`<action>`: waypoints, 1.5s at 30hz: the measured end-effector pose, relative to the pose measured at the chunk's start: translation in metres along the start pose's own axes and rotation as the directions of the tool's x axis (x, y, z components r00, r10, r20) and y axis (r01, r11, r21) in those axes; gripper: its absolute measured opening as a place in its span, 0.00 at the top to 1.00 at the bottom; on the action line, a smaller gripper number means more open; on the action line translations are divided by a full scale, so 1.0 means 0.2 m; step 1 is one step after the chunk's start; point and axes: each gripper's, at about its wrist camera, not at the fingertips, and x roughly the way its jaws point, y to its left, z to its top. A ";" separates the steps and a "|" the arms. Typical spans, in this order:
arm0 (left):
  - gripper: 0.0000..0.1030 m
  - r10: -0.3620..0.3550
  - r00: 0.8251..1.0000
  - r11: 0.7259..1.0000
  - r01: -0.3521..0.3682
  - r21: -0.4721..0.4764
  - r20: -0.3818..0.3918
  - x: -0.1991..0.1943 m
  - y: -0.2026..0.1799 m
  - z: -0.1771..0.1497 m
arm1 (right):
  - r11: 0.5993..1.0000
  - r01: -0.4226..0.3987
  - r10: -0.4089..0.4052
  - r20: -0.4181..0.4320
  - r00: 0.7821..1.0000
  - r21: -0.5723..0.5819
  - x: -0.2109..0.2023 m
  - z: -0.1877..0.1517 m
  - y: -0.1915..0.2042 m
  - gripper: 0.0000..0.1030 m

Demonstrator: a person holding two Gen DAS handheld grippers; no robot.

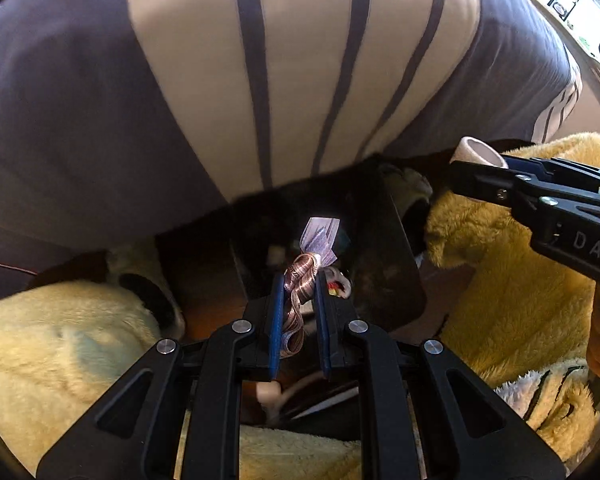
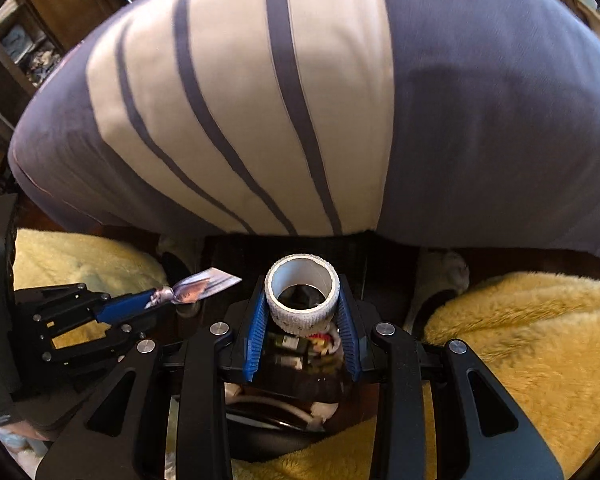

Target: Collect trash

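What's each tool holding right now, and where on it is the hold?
Left tool: a candy wrapper, pinched at its twisted middle. Right tool: a white tape roll, clamped across its outer sides, hole facing the camera.

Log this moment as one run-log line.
left gripper: shut on candy wrapper | right gripper: shut on tape roll | both over dark bin

Black left claw (image 1: 300, 280), blue pads (image 1: 277, 320), silver screws (right claw (image 2: 302, 300) alike)
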 end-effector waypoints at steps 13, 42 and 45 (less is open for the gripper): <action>0.74 -0.046 0.997 0.999 0.046 -0.013 -0.057 0.10 -0.02 0.02 | 1.000 -0.015 0.016 -0.072 0.997 0.009 0.11 0.00 -0.01 0.66; 0.08 0.172 0.902 0.985 -0.154 -0.078 0.395 -0.77 -0.01 0.05 | 0.989 0.138 -0.149 0.385 0.911 0.055 -0.74 0.05 -0.05 0.03; 0.08 0.178 0.858 0.984 -0.152 -0.094 0.482 -0.93 -0.03 0.05 | 0.986 0.150 -0.165 0.478 0.863 0.069 -0.91 0.04 -0.04 0.03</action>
